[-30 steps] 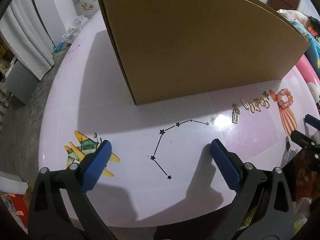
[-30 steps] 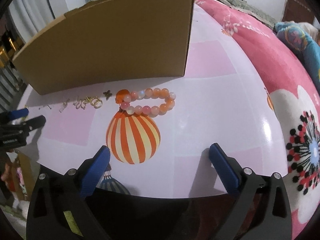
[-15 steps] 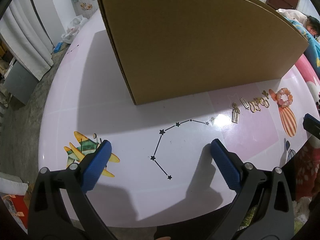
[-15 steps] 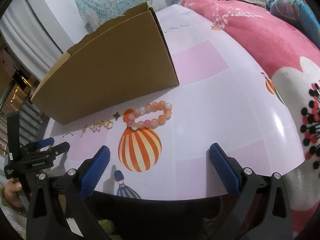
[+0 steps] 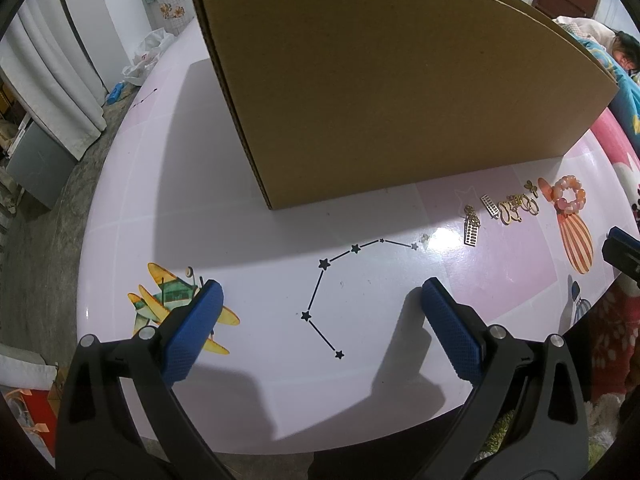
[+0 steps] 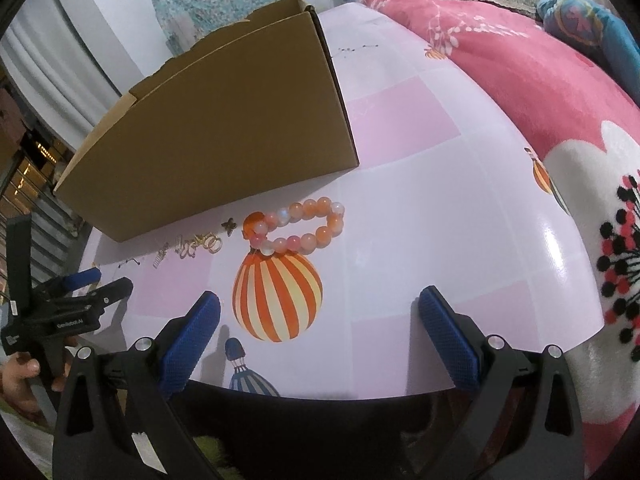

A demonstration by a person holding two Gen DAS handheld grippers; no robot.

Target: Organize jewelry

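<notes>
A glossy pink worktop (image 5: pixel 168 184) printed with stars and a striped balloon carried a plain corrugated cardboard box (image 5: pixel 392 92), its front wall smooth and matte. Just beside the box's near edge lay a bead bracelet (image 6: pixel 298 224) of round peach and pink beads, and to its left a loose line of small gold pieces (image 6: pixel 196 245), perhaps earrings and charms, too small to tell. Only the left wrist view showed the bare stretch before the box; only the right wrist view showed the pink blanket (image 6: pixel 540 92) past the worktop's edge. The left gripper (image 5: pixel 320 300) and right gripper (image 6: pixel 318 312) hung over the near rim, ribbed blue fingers (image 5: pixel 192 332) spread wide, holding nothing.
</notes>
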